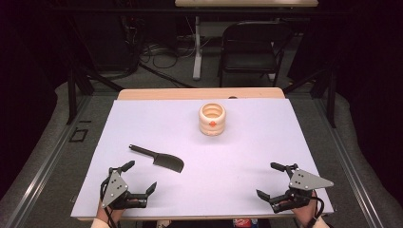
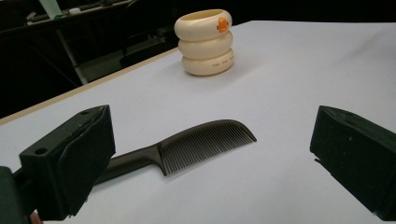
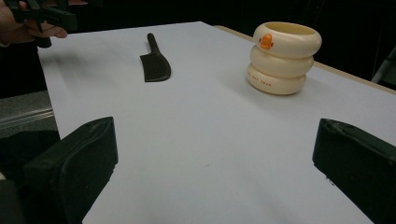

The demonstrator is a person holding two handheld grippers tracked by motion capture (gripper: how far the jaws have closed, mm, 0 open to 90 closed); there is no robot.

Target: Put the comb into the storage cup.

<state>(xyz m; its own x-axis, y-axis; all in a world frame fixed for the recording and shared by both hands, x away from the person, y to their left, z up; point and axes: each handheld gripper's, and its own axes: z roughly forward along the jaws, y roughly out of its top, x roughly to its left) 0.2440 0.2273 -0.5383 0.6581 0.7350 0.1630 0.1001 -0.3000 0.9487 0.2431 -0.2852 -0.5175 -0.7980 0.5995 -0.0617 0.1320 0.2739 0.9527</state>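
Observation:
A black comb lies flat on the white table sheet, handle toward the far left. A cream ribbed cup with an orange mark stands upright toward the back middle. My left gripper rests near the front left edge, open, its jaws wide apart and empty, the comb just beyond them. My right gripper sits near the front right edge, open and empty. The other hand with its gripper appears far off in the right gripper view.
The white sheet covers a wooden table. Beyond the table's far edge stand a folding chair, a white table leg and cables on the floor. Dark frame posts flank the table on both sides.

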